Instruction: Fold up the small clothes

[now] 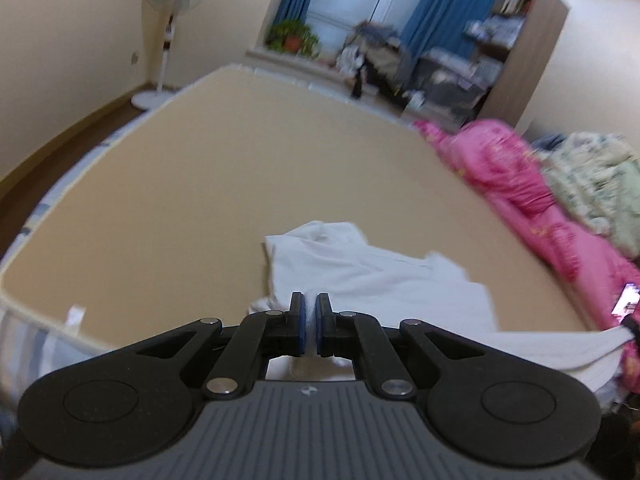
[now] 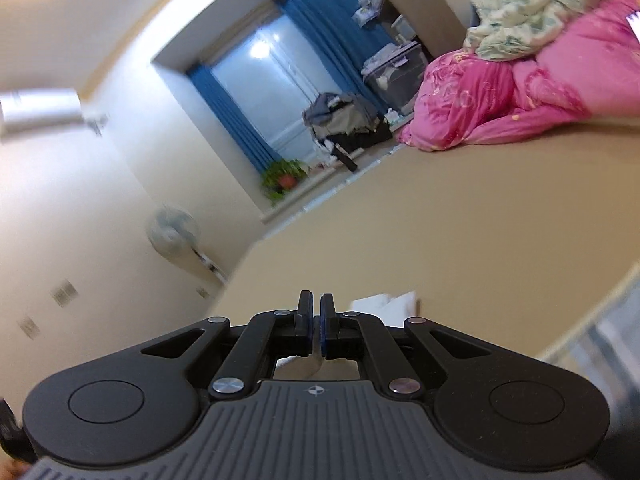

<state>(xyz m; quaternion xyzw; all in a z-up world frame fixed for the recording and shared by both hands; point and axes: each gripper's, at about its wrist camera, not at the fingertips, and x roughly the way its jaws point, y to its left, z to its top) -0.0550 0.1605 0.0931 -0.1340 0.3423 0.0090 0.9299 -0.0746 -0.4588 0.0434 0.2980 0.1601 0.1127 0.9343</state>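
Observation:
A small white garment (image 1: 360, 268) lies on the tan bed surface (image 1: 180, 200), partly spread. My left gripper (image 1: 310, 308) is shut on an edge of this white garment, with white cloth showing between its blue pads. From there a strip of the cloth stretches right toward the frame edge (image 1: 560, 344). In the right wrist view my right gripper (image 2: 316, 312) has its jaws closed, with white cloth (image 2: 384, 304) showing just beyond and below its fingers. I cannot tell whether cloth is pinched between them.
A pink quilt (image 1: 520, 184) and a pale floral blanket (image 1: 592, 176) are heaped on the bed's right side. A standing fan (image 1: 172, 20), blue curtains (image 1: 440, 4), a potted plant (image 1: 294, 38) and a clothes pile (image 1: 372, 56) stand beyond the bed.

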